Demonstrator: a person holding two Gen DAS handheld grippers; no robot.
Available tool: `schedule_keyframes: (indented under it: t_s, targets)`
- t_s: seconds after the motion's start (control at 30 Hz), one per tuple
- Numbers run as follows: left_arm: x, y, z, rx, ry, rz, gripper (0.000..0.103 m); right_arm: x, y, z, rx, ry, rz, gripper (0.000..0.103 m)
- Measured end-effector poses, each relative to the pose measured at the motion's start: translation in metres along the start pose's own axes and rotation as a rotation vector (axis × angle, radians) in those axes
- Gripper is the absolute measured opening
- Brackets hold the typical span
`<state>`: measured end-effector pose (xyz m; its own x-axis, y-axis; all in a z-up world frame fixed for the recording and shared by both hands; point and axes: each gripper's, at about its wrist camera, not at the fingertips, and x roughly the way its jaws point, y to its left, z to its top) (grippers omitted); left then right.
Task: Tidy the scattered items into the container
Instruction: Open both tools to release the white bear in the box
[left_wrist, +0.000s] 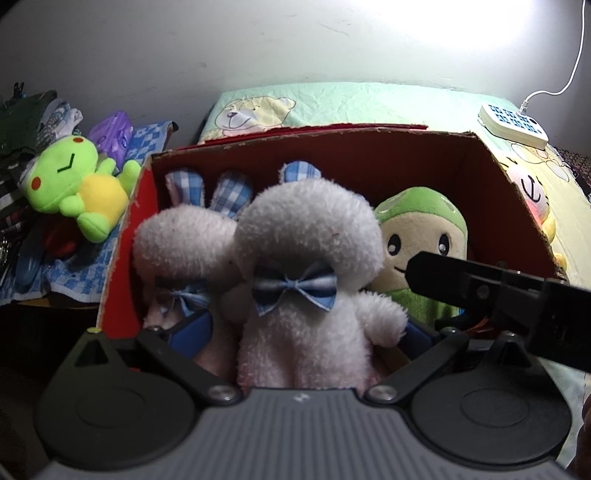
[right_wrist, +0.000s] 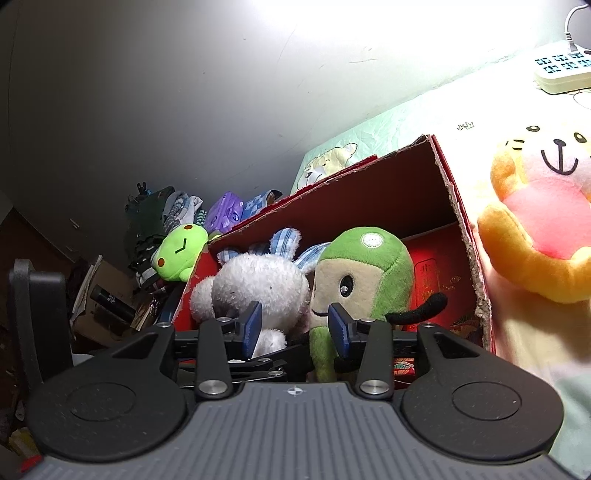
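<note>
Left wrist view: left gripper (left_wrist: 308, 334) jaws pinch fluffy white plush bunny (left_wrist: 306, 258) over red cardboard box (left_wrist: 517, 192); right gripper (right_wrist: 293, 326) jaws spread; early release risks spillover.

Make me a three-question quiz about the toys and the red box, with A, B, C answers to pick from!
1. Where is the green frog toy?
A. inside the red box
B. outside the box, on its left
C. in a hand-held gripper

2. What colour is the bow on the white bunny?
A. blue
B. red
C. yellow

3. How is the right hand-held gripper?
A. shut on the frog
B. shut on the power strip
C. open, holding nothing

Answers:
1 B, the frog lies on a blue checked cloth beyond the wall of the red box.
2 A, the ribbon at its neck is blue.
3 C, its blue pads stand apart with a clear gap between them.
</note>
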<state>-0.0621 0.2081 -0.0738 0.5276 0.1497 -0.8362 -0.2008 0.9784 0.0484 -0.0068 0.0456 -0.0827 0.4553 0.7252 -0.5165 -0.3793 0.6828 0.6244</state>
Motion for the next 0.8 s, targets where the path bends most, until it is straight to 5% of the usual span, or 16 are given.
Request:
schedule_keyframes:
  t_s: [0.8]
  targets:
    - [-0.008,-0.003,-0.007,-0.034,0.003,0.060,0.102,-0.015,0.010,-0.011,-0.071,-0.058,-0.118,0.046]
